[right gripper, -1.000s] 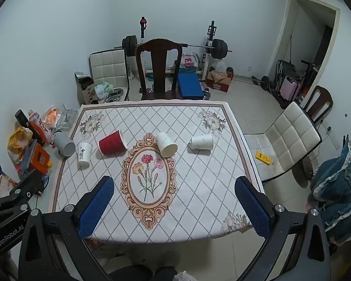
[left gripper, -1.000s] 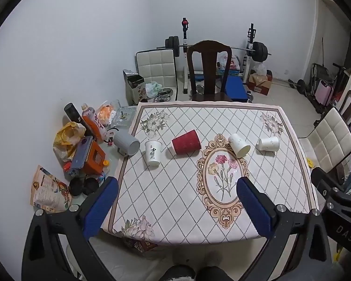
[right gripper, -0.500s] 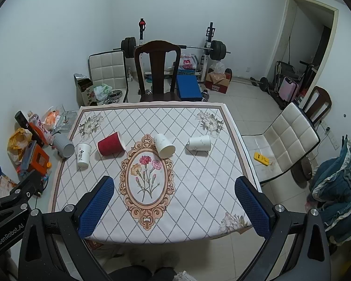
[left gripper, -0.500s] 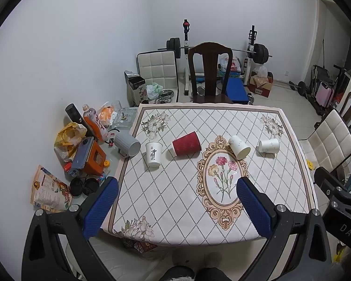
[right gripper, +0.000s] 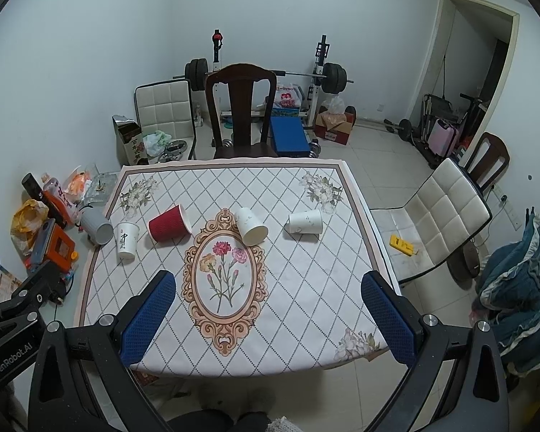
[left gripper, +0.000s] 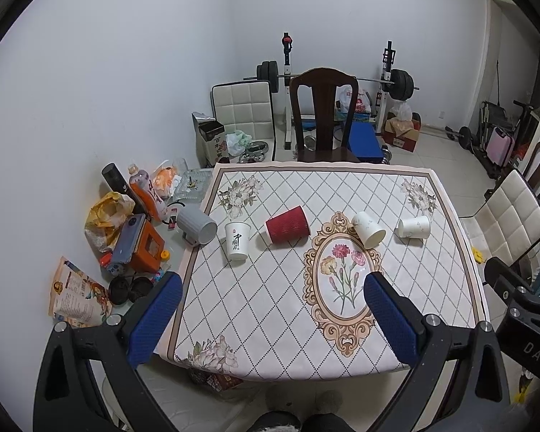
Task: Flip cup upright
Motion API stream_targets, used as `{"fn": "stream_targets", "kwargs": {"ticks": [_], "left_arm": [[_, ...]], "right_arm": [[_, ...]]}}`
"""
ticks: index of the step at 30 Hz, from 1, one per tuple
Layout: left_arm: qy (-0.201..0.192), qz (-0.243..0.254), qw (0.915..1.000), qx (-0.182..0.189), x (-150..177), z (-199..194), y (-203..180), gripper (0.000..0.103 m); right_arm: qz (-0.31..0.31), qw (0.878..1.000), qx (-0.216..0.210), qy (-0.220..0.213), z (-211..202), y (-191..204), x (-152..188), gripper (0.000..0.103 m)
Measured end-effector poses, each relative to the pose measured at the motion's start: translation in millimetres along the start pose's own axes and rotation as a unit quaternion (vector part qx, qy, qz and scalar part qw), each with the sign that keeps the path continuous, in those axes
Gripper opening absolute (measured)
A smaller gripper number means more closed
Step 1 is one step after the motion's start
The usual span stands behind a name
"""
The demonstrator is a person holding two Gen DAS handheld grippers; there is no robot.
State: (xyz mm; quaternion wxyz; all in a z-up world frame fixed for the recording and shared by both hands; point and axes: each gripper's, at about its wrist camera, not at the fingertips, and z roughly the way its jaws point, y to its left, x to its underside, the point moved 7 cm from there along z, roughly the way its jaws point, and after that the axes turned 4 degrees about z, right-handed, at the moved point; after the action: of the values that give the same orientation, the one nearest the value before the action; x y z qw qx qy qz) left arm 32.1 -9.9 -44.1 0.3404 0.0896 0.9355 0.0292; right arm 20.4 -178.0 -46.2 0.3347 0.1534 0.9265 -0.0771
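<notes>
Four paper cups in row across table. White cup with black characters upright, at 9 o'clock end. Red ribbed cup, marbled white cup, far white cup on sides toward 3 o'clock.

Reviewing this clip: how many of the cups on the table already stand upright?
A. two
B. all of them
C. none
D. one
D: only the white cup with black lettering stands upright; the red cup, the marbled cup near the medallion and the far-right white cup all lie on their sides on the table.
</notes>
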Motion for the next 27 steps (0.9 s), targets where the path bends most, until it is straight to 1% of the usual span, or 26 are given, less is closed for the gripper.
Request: {"fn": "stream_targets", "kwargs": {"ticks": [13,18,23,27], "left_arm": [[-0.003,0.001,1.0,-0.001,-1.9,0.3,-1.3,0.103],[-0.003,0.001,1.0,0.001,-1.7,0.6,-4.9,0.103],[-0.003,0.001,1.0,0.004,-1.8,1.7,-10.7,0.103],[-0.002,0.001,1.0,0.006,-1.5,2.0,-14.3,0.103]], "right_arm": [[-0.002,1.0,0.002,0.0,-0.7,-0.7,-1.4,0.103],[-0.001,1.0,0.005,0.0,3.1,-5.8,-13.5,0.103],[-0.002,1.0,0.013,0.0,5.6,-7.9,-16.9,0.103],[0.0,1.0,0.014,0.0,6.7,-6.9,-12.6,0.103]]}}
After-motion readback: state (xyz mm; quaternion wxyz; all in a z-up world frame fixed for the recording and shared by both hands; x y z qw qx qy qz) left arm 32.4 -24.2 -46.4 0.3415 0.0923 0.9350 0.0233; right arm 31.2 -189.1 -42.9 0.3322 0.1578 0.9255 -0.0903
